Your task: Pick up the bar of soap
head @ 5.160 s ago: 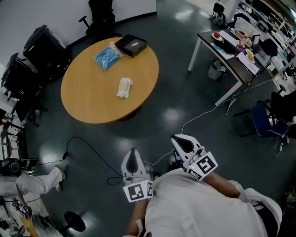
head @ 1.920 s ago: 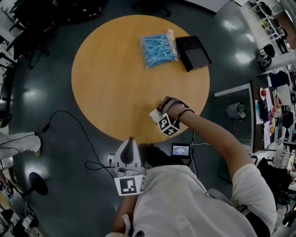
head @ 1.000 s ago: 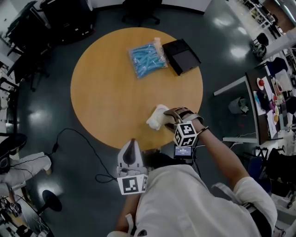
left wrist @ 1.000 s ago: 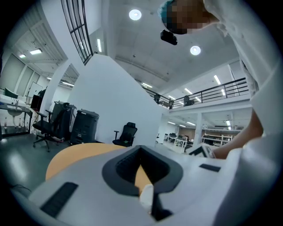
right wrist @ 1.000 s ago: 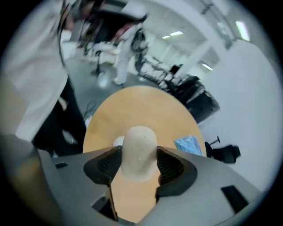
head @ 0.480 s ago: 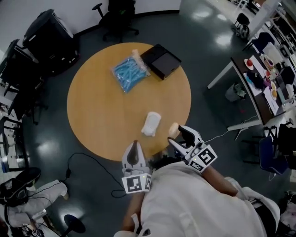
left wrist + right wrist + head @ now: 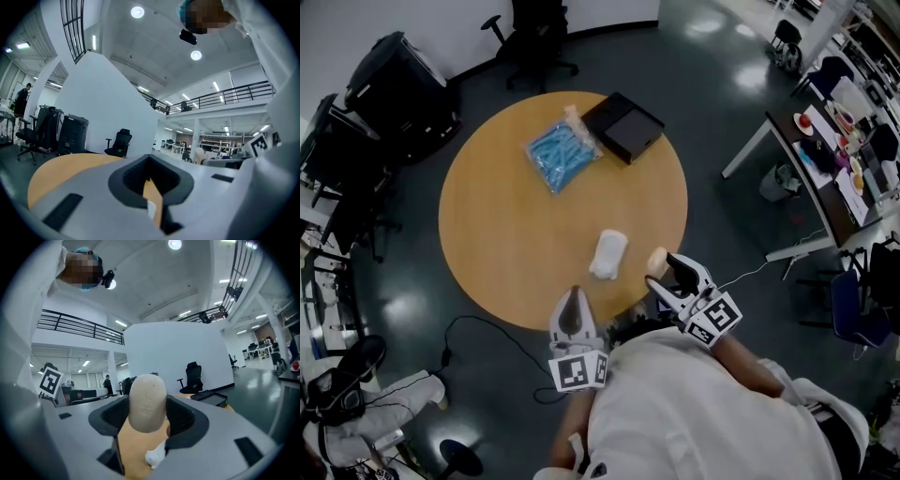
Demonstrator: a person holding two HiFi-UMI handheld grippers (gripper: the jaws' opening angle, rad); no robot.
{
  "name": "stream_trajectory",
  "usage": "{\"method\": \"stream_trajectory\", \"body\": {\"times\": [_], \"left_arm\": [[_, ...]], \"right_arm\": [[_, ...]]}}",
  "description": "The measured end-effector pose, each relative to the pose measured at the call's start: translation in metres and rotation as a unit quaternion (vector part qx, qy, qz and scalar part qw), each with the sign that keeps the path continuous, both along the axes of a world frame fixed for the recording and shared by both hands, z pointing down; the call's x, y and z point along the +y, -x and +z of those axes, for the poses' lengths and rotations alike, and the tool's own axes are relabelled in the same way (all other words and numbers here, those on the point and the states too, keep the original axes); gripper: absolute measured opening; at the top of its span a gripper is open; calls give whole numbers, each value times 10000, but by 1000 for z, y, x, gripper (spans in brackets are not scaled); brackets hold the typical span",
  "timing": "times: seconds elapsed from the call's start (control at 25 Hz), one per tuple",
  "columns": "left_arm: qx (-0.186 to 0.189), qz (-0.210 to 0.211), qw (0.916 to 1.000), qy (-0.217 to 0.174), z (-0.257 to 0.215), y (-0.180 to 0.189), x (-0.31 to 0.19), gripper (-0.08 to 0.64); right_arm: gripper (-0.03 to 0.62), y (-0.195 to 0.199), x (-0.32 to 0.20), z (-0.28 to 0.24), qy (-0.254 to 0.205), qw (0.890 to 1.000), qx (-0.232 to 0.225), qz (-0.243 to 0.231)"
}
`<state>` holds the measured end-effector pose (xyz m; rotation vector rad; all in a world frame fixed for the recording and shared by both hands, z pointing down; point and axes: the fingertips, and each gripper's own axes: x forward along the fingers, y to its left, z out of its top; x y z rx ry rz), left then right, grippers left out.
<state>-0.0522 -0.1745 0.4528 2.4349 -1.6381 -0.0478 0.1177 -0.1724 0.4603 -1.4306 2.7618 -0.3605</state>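
A pale beige oval bar of soap [image 7: 147, 401] stands up between the jaws of my right gripper [image 7: 148, 414], which is shut on it. In the head view the bar of soap [image 7: 657, 260] pokes out of the right gripper [image 7: 666, 270], held off the near right edge of the round wooden table [image 7: 502, 208]. My left gripper [image 7: 571, 317] hangs just off the table's near edge, jaws closed together with nothing in them. The left gripper [image 7: 151, 187] points across the tabletop.
A crumpled white cloth [image 7: 608, 254] lies on the table near its front. At the back are a blue plastic packet [image 7: 560, 148] and a black box [image 7: 622, 126]. Black office chairs [image 7: 538, 28] and cases stand behind; a desk [image 7: 825, 131] stands to the right.
The right gripper reached to the table beside the white cloth, closed on the soap and drew back off the edge with it. In the last half second little has moved.
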Motion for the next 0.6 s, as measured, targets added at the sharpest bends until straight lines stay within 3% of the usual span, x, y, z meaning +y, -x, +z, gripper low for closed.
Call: {"method": "stream_trajectory", "body": {"times": [0.6], "left_arm": [[-10, -103, 9999, -12, 4, -1, -6, 6]], "right_arm": [[256, 6, -10, -4, -140, 9997, 45, -203]]}}
